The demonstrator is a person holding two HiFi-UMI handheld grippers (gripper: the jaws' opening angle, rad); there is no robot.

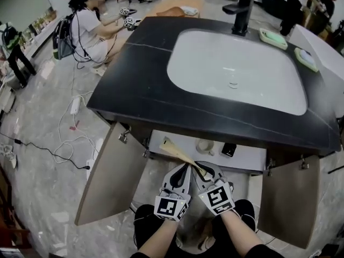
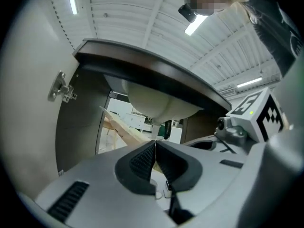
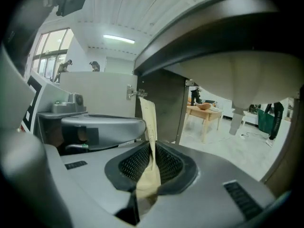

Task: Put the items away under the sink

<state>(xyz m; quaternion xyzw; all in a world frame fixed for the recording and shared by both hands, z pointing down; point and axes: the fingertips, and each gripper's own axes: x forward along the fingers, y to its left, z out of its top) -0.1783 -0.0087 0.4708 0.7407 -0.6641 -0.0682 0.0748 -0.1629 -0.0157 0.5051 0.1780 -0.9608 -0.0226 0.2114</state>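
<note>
The right hand-held gripper (image 1: 202, 170) is clamped on a flat tan paper packet (image 1: 174, 150). In the right gripper view the packet (image 3: 148, 122) stands on edge between the ribbed pads and rises past the jaw tips of that hand-held gripper (image 3: 152, 163). The left hand-held gripper (image 1: 186, 167) sits just beside it at 9 o'clock. Its jaws are pressed fully together in the left gripper view (image 2: 155, 148), and the packet (image 2: 121, 127) slants away from their tips toward 10 o'clock. I cannot tell whether those tips nip the packet's edge or merely touch it.

In the head view the packet lies at the mouth of the open cabinet under the sink. It runs from the two grippers toward 10 o'clock and ends just short of the black worktop (image 1: 140, 79).

- The left cabinet door (image 1: 107, 176) swings out at 8 o'clock.
- The right cabinet door (image 1: 287, 200) swings out at 4 o'clock.
- On the white cabinet floor (image 1: 247, 157) rest a pale round item (image 1: 205, 146) and a small dark item (image 1: 229, 150), both apart from the packet.

The white basin (image 1: 236, 69) fills the worktop's middle. A black faucet (image 1: 242, 7) stands at its 12 o'clock edge and two green soap dishes (image 1: 273, 38) lie toward 2 o'clock. A person (image 1: 88, 28) sits on the floor at 10 o'clock.
</note>
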